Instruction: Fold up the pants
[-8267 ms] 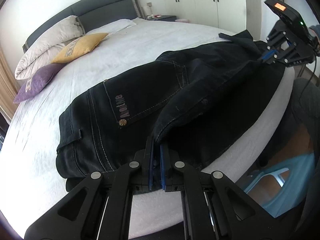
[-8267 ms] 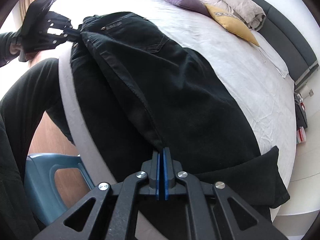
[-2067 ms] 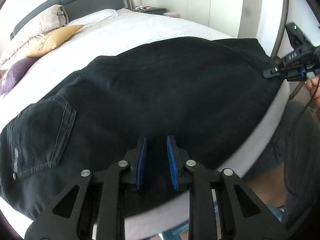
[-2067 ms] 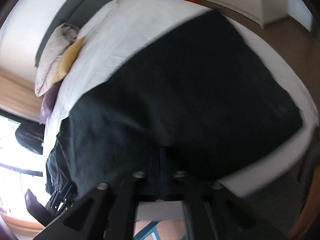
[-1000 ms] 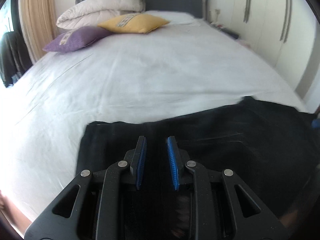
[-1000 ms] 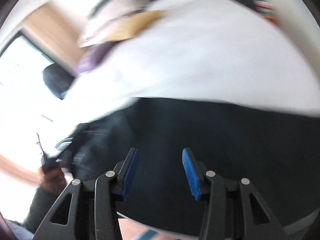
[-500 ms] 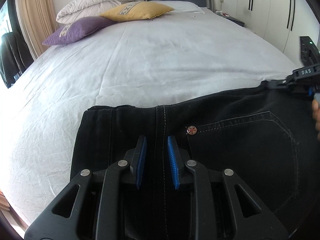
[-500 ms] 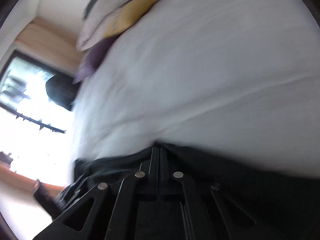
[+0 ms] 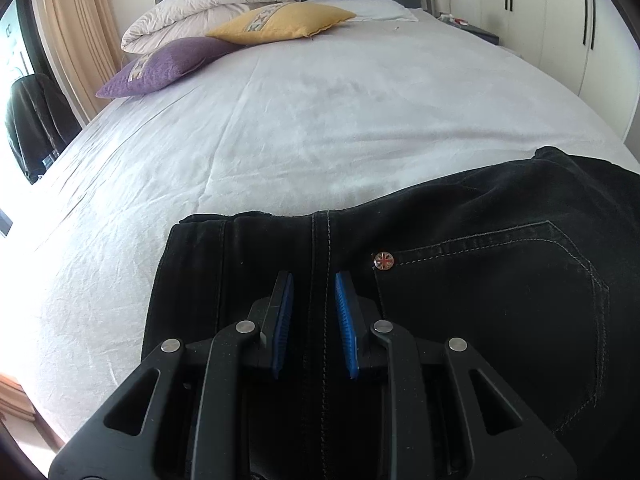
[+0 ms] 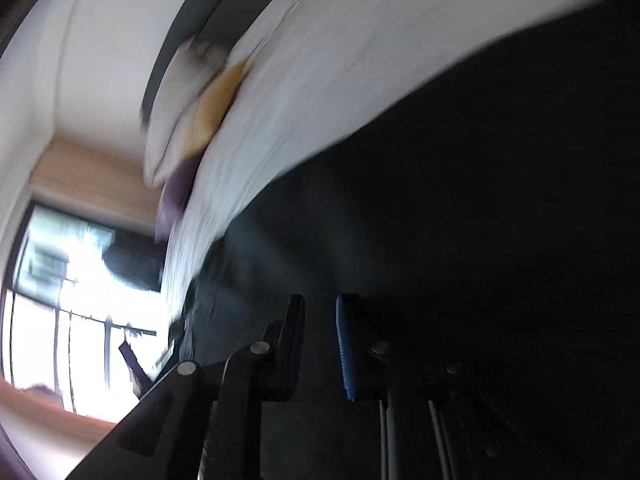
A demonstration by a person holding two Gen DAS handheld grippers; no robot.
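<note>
Nearest in the left wrist view, the left gripper hangs low over the black jeans with its blue pads apart and nothing between them; a stitched seam of the denim runs up through the gap. Just to the right of the pads is a small metal rivet at the corner of a back pocket. The jeans lie flat at the near edge of the bed, with the waist part on top, so they look already folded over at least once.

The right wrist view is strongly blurred and tilted. The right gripper also has its fingers apart and empty, above dark cloth that I take to be the same jeans.

Further away the white sheet is bare up to a purple cushion, a yellow cushion and a folded white duvet against the headboard.

I judge that one fold is just finished and both grippers are free. The next move probably needs each gripper to take one end edge of the bundle, pinching all layers together, and carry it over for a last fold, or only to press the denim flat.
</note>
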